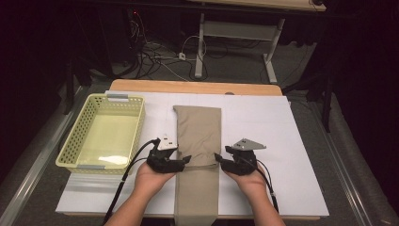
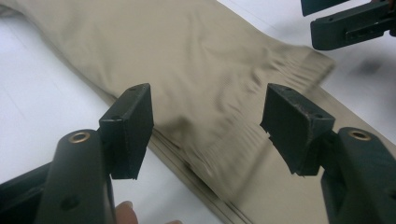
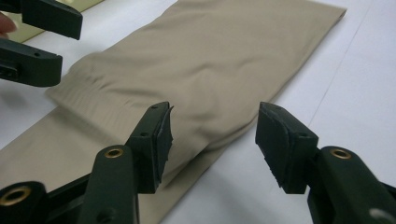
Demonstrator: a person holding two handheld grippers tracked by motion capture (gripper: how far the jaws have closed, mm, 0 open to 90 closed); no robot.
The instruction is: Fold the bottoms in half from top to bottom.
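A long khaki cloth lies lengthwise down the middle of the white table cover, its far part doubled over so that a loose top end crosses it between my hands. My left gripper sits at the cloth's left edge, open, with the cloth's edge below and between its jaws but no pad pressing on it. My right gripper mirrors it at the right edge, open over the cloth, jaws apart. Each gripper view also shows the other gripper: right, left.
A pale yellow mesh basket stands at the left of the table, nothing visible in it. The cloth's near end hangs over the table's front edge. A bare wooden strip runs along the far edge; behind it are cables and another table's legs.
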